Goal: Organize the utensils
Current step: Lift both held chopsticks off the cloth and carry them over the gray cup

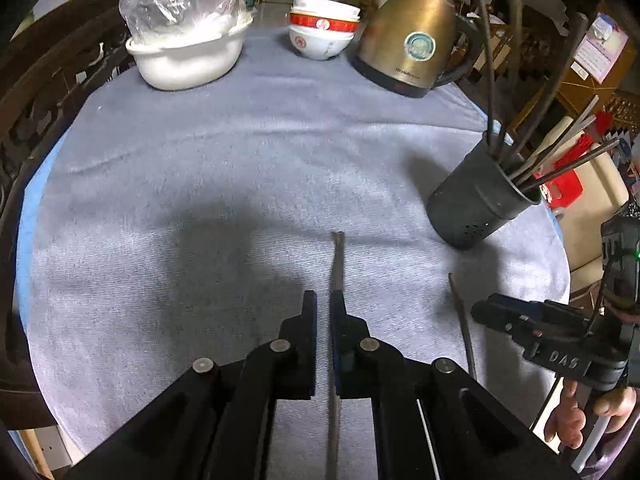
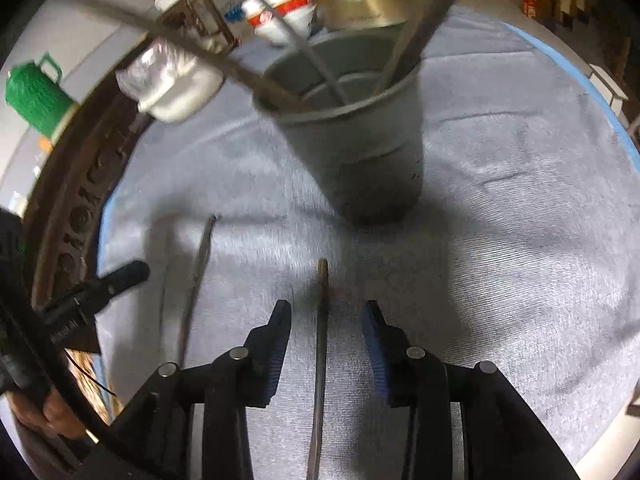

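A dark grey utensil holder [image 1: 480, 204] with several chopsticks in it stands on the grey tablecloth at the right; it also shows in the right wrist view [image 2: 360, 140]. My left gripper [image 1: 323, 304] is nearly shut around a pair of dark chopsticks [image 1: 337, 264] that lie on the cloth. My right gripper [image 2: 327, 312] is open, its jaws on either side of a single brown chopstick [image 2: 322, 320] lying on the cloth. That chopstick also shows in the left wrist view [image 1: 464, 324], beside the right gripper [image 1: 480, 314].
A white pot with a plastic-wrapped bowl [image 1: 188, 48], stacked red-and-white bowls [image 1: 322, 32] and a brass kettle [image 1: 416, 36] stand at the far side. A carved wooden chair back [image 1: 36, 92] borders the table on the left. The cloth's edge [image 2: 592, 92] runs at the right.
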### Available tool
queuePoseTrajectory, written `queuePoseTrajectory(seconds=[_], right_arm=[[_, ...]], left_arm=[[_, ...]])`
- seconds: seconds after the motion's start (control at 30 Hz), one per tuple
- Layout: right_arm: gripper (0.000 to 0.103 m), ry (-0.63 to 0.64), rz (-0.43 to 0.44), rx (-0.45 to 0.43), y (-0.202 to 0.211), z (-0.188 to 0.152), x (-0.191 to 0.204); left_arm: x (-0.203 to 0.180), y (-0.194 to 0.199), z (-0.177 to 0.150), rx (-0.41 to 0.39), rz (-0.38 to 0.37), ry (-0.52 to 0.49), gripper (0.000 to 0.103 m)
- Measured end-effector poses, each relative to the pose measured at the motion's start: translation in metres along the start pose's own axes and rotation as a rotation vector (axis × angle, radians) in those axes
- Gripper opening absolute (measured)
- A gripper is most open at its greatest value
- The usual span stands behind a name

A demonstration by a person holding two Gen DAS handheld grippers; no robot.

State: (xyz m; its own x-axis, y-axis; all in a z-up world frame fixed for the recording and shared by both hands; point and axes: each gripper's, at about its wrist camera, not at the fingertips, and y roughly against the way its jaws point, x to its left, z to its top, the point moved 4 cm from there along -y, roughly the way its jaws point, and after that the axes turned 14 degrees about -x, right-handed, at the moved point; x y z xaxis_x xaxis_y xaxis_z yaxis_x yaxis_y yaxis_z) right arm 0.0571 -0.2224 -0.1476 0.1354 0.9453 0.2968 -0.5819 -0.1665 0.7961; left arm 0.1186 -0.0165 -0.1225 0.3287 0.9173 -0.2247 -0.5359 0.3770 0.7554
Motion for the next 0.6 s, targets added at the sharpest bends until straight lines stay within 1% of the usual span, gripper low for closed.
queuePoseTrajectory(seconds=[0.1, 0.17, 0.2, 0.27, 0.3, 0.33, 0.4, 0.43, 0.5, 0.53, 0.6], right_arm=[[0.038, 0.037, -0.035, 0.039, -0.009, -0.003, 0.006], [0.03, 0.067, -0.057, 0.07, -0.015, -0.006, 0.011], [0.028, 0.074, -0.068, 0.086, -0.018, -0.008, 0.013], [0.021, 0.101, -0.101, 0.074, -0.02, -0.007, 0.016], [0.019, 0.115, -0.114, 0.065, -0.021, -0.006, 0.017], [0.014, 0.127, -0.125, 0.06, -0.021, -0.006, 0.018], [0.008, 0.161, -0.137, 0.049, -0.02, -0.009, 0.02], [0.008, 0.169, -0.133, 0.045, -0.019, -0.009, 0.021], [0.007, 0.162, -0.123, 0.04, -0.017, -0.011, 0.019], [0.007, 0.158, -0.118, 0.04, -0.015, -0.011, 0.019], [0.006, 0.136, -0.093, 0.028, -0.01, -0.011, 0.018]], left_arm=[[-0.004, -0.01, -0.002, 0.04, -0.014, -0.012, 0.006], [-0.008, -0.018, -0.003, 0.062, -0.011, -0.027, 0.009], [-0.011, -0.023, -0.003, 0.077, -0.012, -0.037, 0.011], [-0.014, -0.035, -0.005, 0.102, -0.007, -0.048, 0.017], [-0.015, -0.042, -0.005, 0.115, -0.002, -0.052, 0.017], [-0.015, -0.047, -0.006, 0.126, 0.002, -0.055, 0.017], [-0.017, -0.057, -0.006, 0.138, 0.014, -0.06, 0.017], [-0.019, -0.057, -0.004, 0.11, 0.015, -0.07, 0.017], [-0.022, -0.059, -0.002, 0.109, 0.019, -0.074, 0.016], [-0.022, -0.06, -0.002, 0.106, 0.02, -0.07, 0.007], [-0.023, -0.057, -0.001, 0.089, 0.029, -0.07, 0.005]])
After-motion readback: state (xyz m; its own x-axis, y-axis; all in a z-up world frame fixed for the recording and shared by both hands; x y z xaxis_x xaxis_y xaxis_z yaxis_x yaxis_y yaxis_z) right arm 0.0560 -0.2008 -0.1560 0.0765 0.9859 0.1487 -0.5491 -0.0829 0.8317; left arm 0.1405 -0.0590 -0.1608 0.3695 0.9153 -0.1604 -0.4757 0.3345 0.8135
